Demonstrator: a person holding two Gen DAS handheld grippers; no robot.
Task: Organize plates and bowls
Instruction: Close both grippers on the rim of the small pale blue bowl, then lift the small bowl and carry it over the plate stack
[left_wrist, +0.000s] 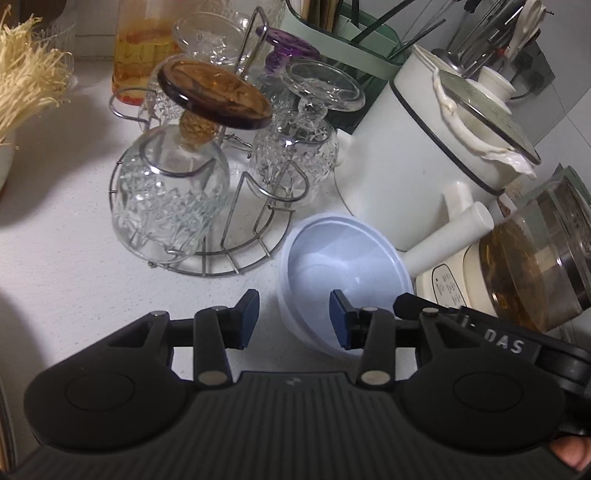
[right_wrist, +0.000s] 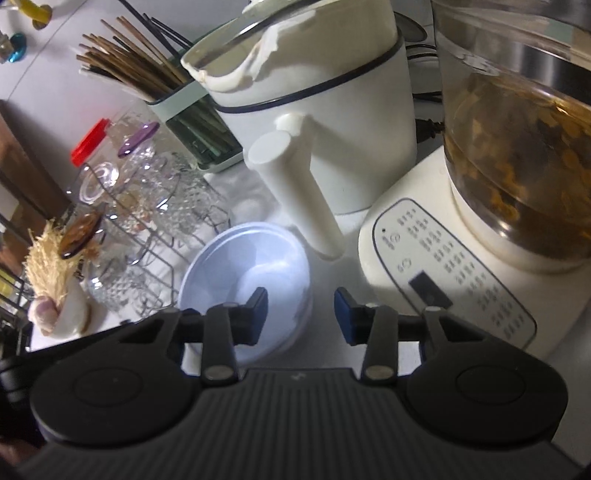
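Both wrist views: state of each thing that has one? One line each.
pale blue bowl: upright, empty, on the counter, not gripped
left gripper: open, straddling the bowl's near rim
right gripper: open, bowl's rim between its pads, untouched
glass goblets: upside down on the wire rack
white pot: lid on, askew
glass kettle: holds brown liquid

Two close downward views, shared bowl (left_wrist: 343, 254)
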